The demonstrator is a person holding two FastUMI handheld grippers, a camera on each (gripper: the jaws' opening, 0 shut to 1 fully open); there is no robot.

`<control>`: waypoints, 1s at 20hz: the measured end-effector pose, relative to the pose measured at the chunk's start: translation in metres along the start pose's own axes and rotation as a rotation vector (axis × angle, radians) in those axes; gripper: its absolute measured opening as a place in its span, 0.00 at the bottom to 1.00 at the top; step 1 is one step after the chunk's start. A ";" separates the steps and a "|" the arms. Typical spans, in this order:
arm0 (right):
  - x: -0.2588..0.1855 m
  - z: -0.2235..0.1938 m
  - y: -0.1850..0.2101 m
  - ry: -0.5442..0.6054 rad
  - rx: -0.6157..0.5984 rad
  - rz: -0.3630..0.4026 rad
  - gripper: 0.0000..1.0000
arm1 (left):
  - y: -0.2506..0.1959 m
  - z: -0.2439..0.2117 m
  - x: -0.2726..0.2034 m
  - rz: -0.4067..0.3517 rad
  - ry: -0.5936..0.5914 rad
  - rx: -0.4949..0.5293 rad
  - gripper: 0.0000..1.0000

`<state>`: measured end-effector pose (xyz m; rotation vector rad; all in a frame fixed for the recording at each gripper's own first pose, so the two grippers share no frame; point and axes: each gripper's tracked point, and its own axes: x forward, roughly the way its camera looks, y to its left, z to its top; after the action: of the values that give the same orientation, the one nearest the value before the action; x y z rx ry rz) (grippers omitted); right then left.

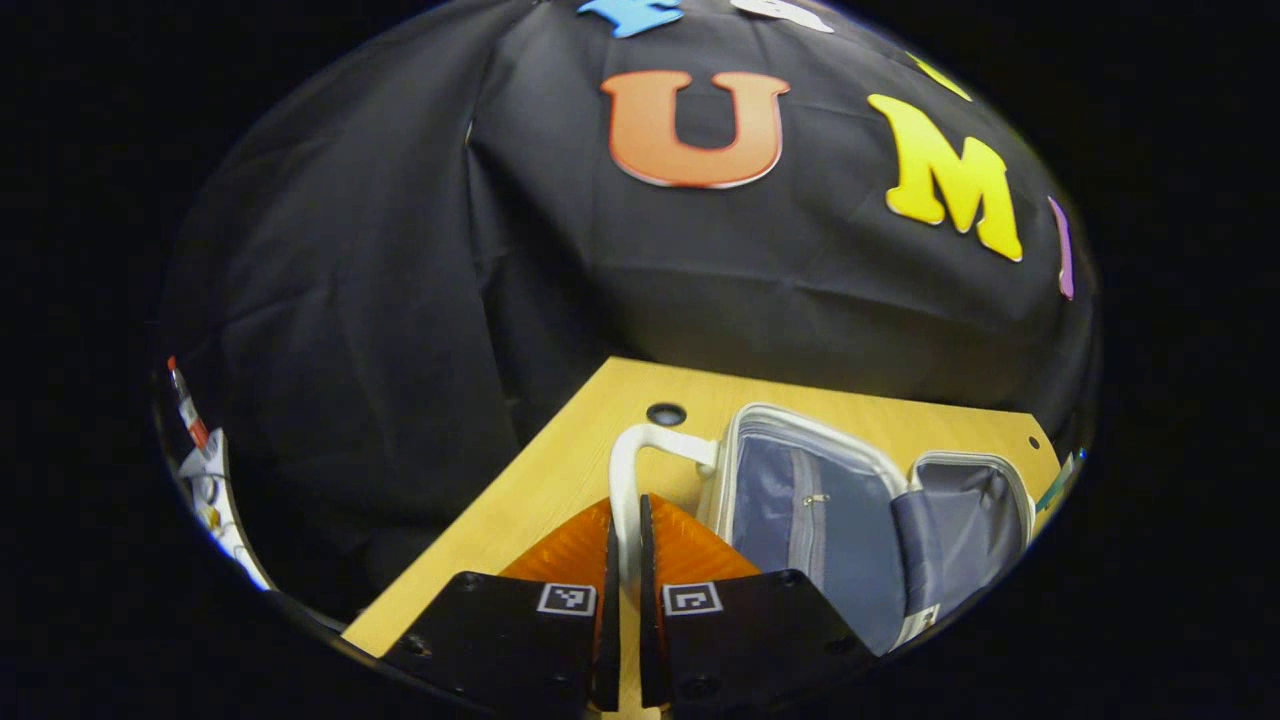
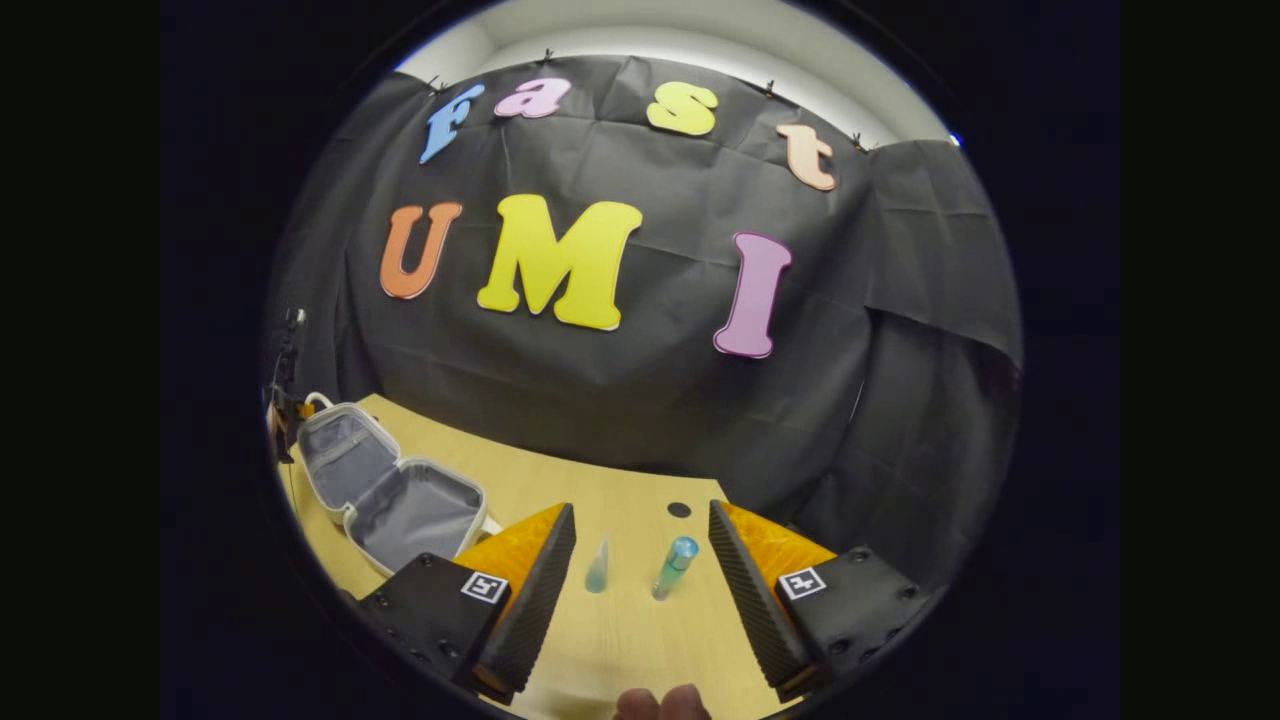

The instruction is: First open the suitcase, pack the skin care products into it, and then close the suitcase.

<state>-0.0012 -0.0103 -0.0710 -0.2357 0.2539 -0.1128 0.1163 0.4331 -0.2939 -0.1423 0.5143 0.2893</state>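
Fingers [image 1: 625, 560] of our left gripper clamp the white handle [image 1: 628, 490] of the open grey-lined suitcase [image 1: 800, 500] on the wooden tabletop [image 2: 620, 620], while our right gripper [image 2: 640, 570], spread wide, should centre squarely on one small clear bottle [image 2: 675, 565] before closing.

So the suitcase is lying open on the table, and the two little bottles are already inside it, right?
Not quite. The suitcase is lying open on the table, but the two little bottles are not inside it. The right gripper view shows them standing on the table between the right gripper's open fingers.
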 end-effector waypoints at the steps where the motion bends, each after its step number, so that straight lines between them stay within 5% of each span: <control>1: -0.001 -0.001 0.002 0.009 0.000 0.001 0.79 | 0.002 -0.016 0.011 0.004 0.039 -0.030 0.13; 6: -0.001 -0.002 0.002 0.020 0.005 -0.029 0.79 | 0.008 -0.036 0.028 0.027 0.096 -0.091 0.27; 9: 0.002 -0.005 0.004 0.026 0.020 -0.020 0.78 | 0.011 -0.024 0.014 0.075 0.077 -0.027 0.54; 11: 0.006 -0.006 0.004 0.024 0.046 -0.013 0.80 | -0.005 -0.005 -0.008 0.035 0.030 -0.018 0.93; 15: 0.010 -0.004 0.010 0.001 0.082 0.033 0.80 | -0.057 0.042 -0.068 0.011 -0.105 0.047 0.97; 20: 0.014 -0.018 -0.009 -0.003 0.143 0.088 0.80 | -0.177 0.072 -0.147 -0.084 -0.219 0.099 0.97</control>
<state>0.0075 -0.0246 -0.0888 -0.0826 0.2513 -0.0429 0.0817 0.2446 -0.1467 -0.0346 0.3035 0.1943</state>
